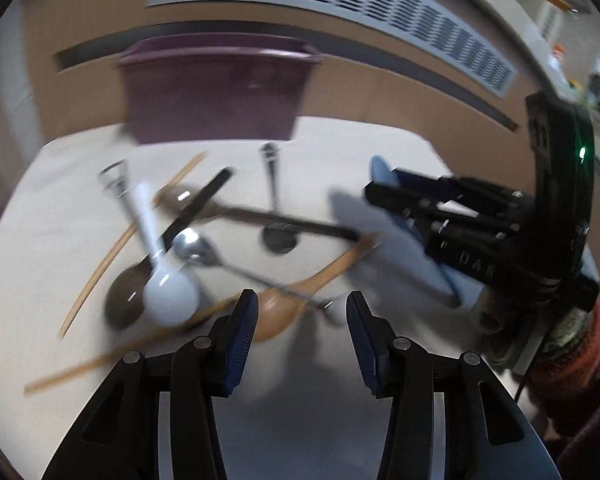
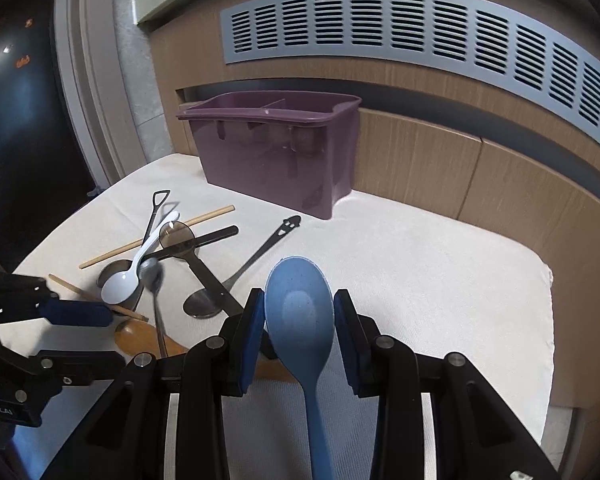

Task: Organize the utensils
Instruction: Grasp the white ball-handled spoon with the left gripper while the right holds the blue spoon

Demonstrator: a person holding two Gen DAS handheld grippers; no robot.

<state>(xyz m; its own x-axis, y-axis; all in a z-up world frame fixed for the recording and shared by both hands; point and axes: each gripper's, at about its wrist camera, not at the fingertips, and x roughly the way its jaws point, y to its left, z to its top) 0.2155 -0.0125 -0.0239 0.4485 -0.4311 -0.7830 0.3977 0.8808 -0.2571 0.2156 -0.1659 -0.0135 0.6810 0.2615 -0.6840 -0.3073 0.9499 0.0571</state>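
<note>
A wooden wall panel with a long grey vent (image 2: 420, 28) runs behind a pale cloth-covered surface (image 2: 440, 280), and against that panel stands the purple caddy (image 2: 276, 152), its top open and split by a divider. Spread across the left of the cloth lies the loose pile: chopsticks (image 2: 156, 236), a white spoon (image 2: 128, 276), a wooden spoon (image 1: 296, 300), metal spoons (image 2: 236, 280) and black-handled pieces, crossing one another.

The right gripper (image 2: 299, 320) is clenched on a blue spoon (image 2: 300, 308), bowl up between the pads, handle trailing back. The left gripper (image 1: 300, 316) hangs over the pile with its jaws apart and nothing between them, the wooden spoon's bowl just beyond the tips.

To finish well, I reckon the blue spoon should be lifted clear over the caddy's near rim and tipped handle-first into one compartment. The cloth on the right is bare, so that path is free; the risk is on the left, where the two grippers sit near each other and any sweep could scatter the crossed pieces toward the cloth's edge
</note>
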